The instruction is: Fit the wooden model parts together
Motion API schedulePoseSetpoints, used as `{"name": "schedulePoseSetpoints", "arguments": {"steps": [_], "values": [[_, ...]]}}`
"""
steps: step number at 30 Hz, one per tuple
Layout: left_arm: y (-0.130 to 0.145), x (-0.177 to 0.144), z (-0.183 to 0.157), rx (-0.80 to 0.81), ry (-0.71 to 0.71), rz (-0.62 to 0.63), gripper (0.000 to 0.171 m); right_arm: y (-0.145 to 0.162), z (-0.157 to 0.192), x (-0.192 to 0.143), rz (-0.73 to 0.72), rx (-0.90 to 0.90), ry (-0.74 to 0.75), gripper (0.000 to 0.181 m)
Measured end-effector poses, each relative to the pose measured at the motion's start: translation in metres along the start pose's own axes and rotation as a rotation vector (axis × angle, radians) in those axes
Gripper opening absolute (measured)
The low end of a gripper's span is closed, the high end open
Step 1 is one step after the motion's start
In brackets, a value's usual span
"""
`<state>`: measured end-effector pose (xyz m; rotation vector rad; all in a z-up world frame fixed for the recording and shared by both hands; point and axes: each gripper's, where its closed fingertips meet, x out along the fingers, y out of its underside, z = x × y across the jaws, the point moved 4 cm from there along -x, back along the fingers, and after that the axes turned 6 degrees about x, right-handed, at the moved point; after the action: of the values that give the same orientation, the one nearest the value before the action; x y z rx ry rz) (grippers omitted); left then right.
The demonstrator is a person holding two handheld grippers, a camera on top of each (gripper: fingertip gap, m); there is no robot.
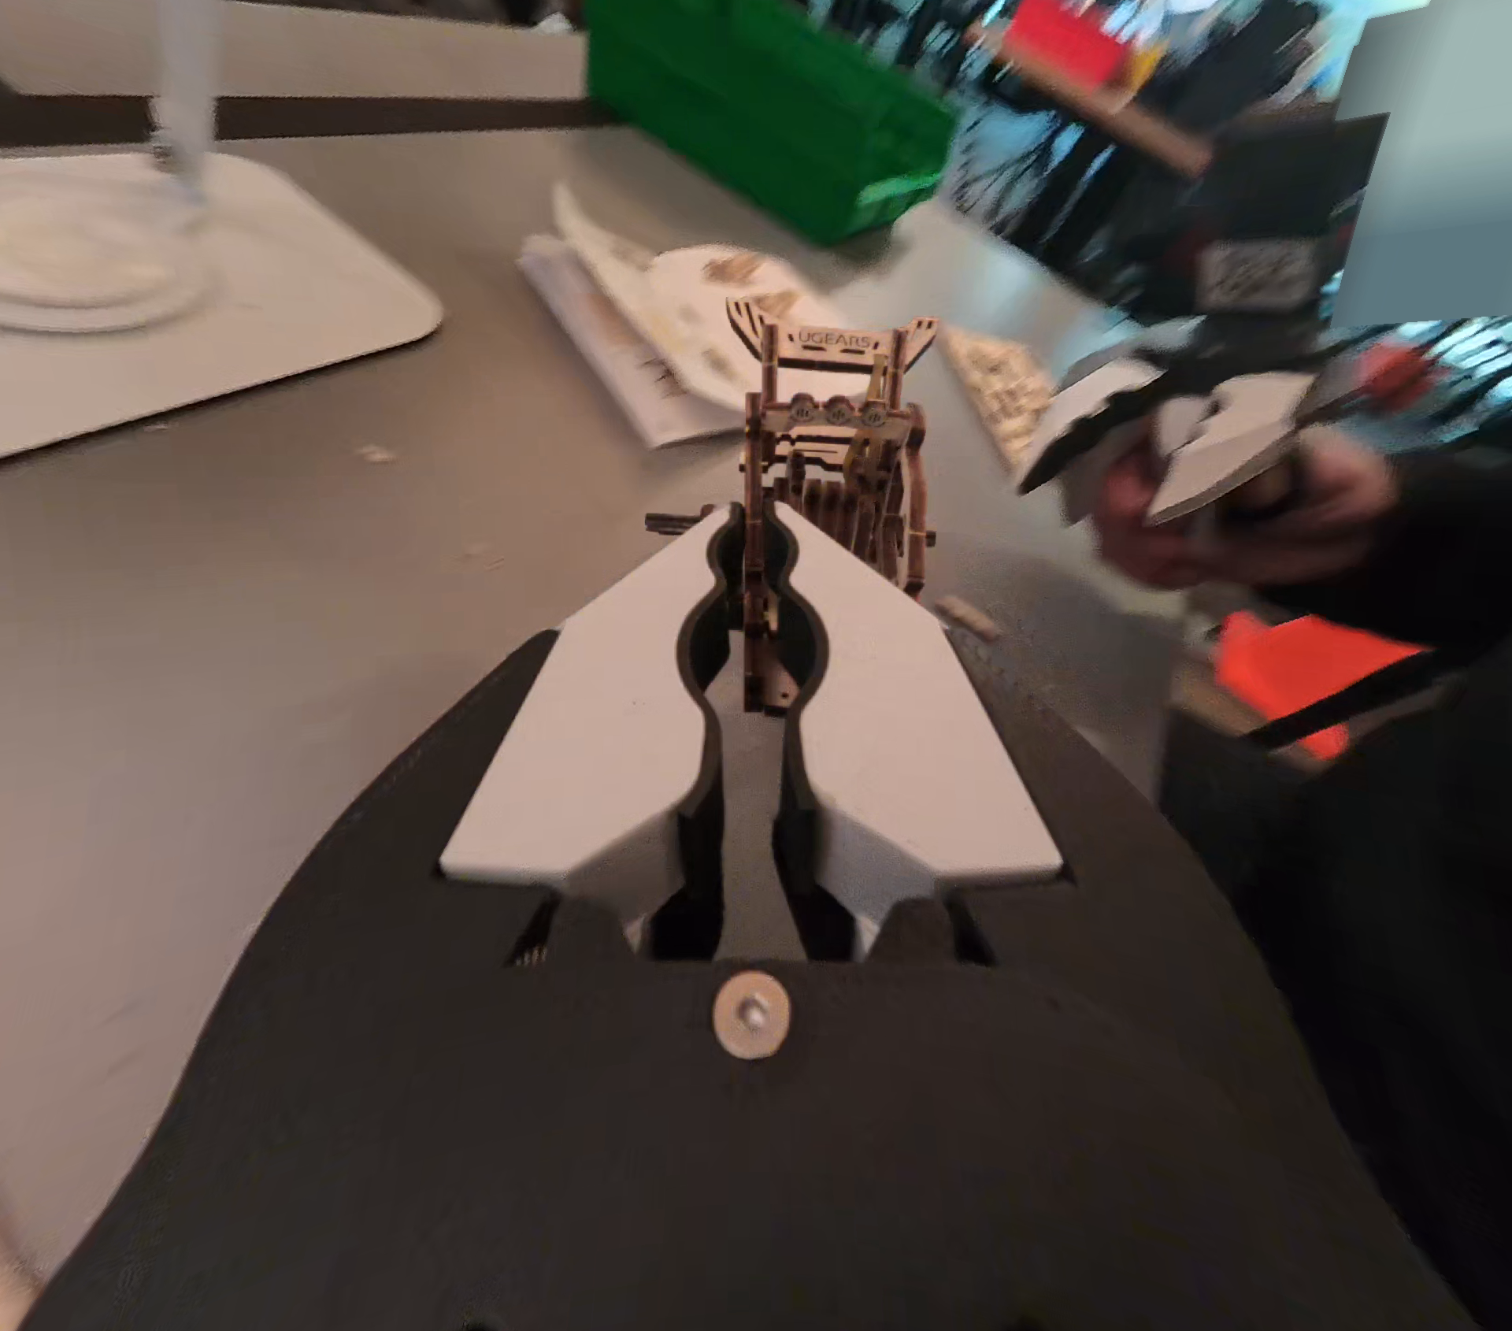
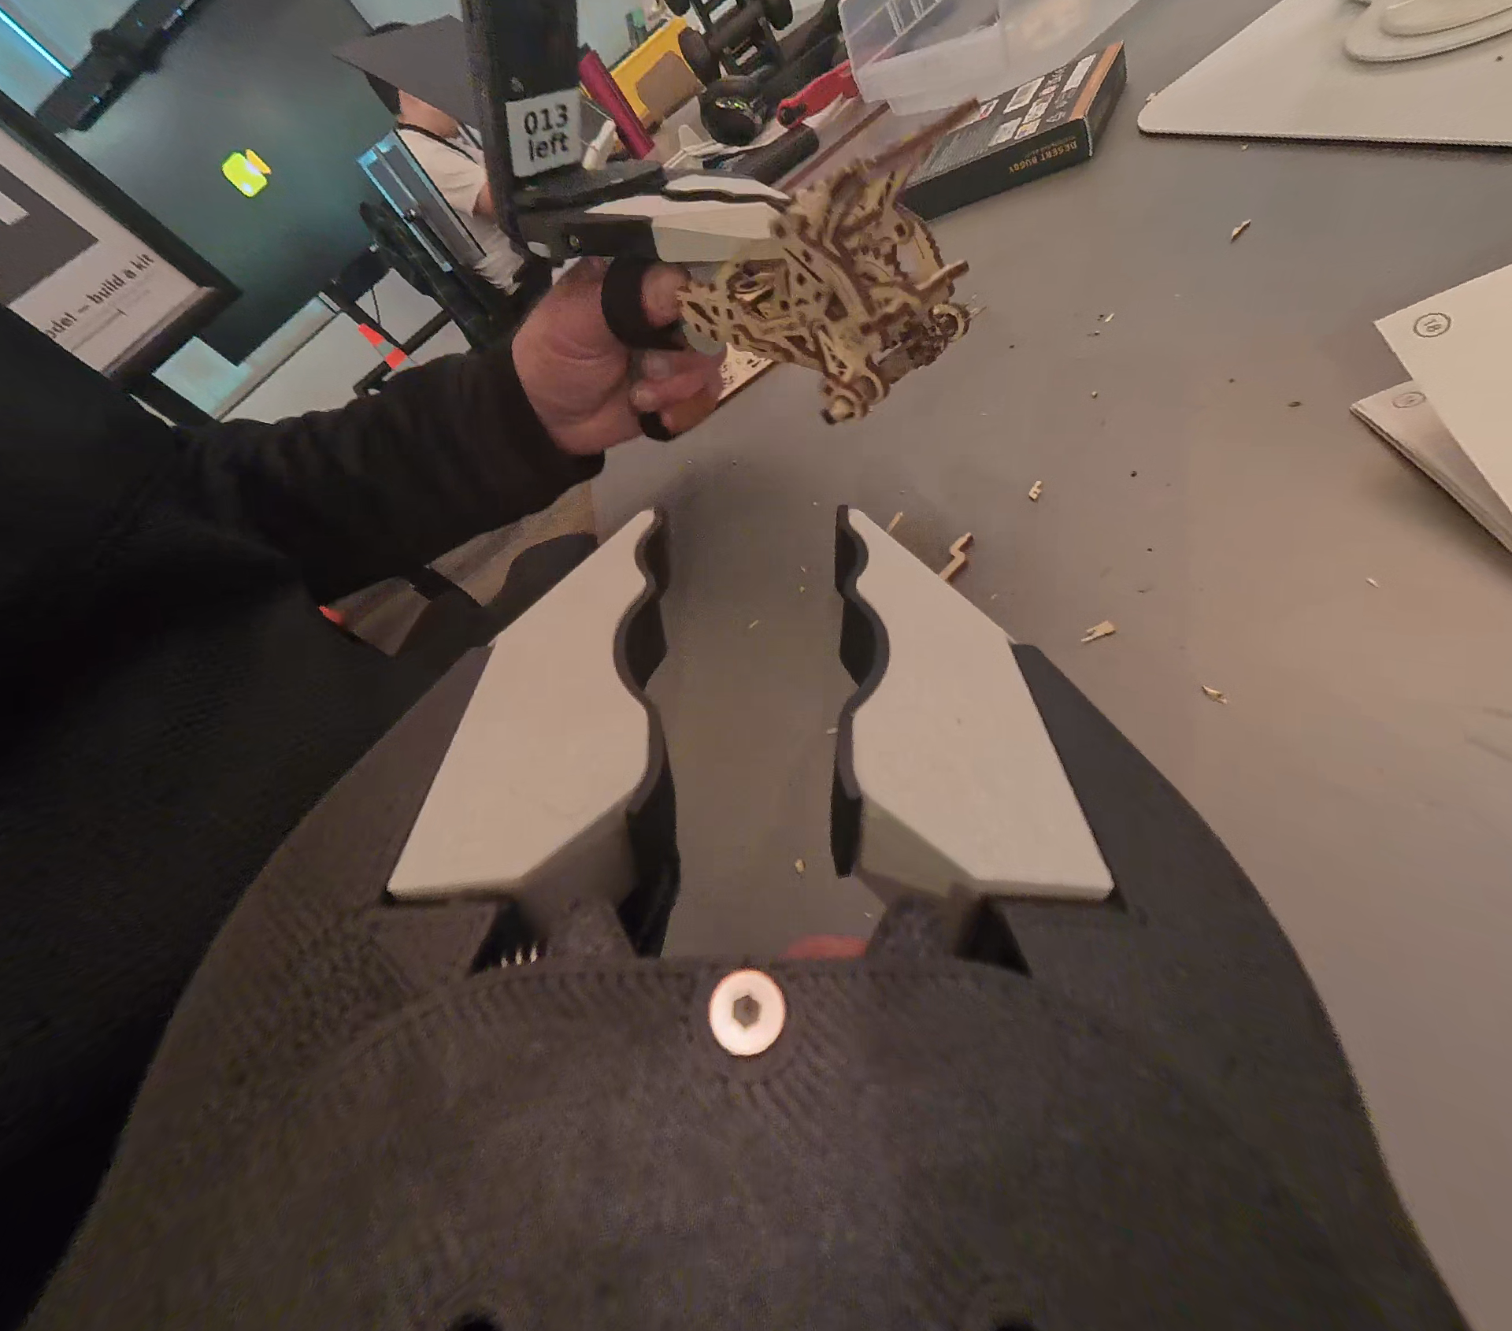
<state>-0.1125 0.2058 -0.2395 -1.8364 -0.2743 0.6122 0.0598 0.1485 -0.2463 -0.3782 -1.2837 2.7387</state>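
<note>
- Grey worktop [image 2: 1227, 555], littered with wood chips.
- Green bin [image 1: 753, 89] at far edge; open booklet [image 1: 638, 342] lies flat beyond the model.
- Left hand-held gripper [image 1: 753, 555] clenched on wooden model [image 1: 834, 457], lifted clear above the worktop.
- Right hand-held gripper [image 2: 749, 555] released, fingers spread, nothing between them, low and near the model.
- Loose wooden piece [image 2: 959, 553] by its right fingertip.
</note>
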Motion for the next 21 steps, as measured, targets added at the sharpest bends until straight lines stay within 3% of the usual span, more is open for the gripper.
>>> {"name": "schedulePoseSetpoints", "arguments": {"steps": [6,10,18,21], "values": [[0.032,-0.006,0.023,0.138,-0.257,0.214,0.000,0.007,-0.001,0.003,0.049,-0.051,0.042,0.038],[0.047,-0.006,0.026,0.183,-0.351,0.278,0.000,0.008,-0.003,0.004,0.065,-0.077,0.067,0.038],[0.061,-0.002,0.009,0.128,-0.319,0.284,0.003,0.012,-0.011,0.001,0.105,-0.153,0.154,0.040],[0.054,-0.010,0.011,0.102,-0.332,0.252,0.021,0.011,-0.014,-0.005,0.095,-0.161,0.180,0.041]]}}
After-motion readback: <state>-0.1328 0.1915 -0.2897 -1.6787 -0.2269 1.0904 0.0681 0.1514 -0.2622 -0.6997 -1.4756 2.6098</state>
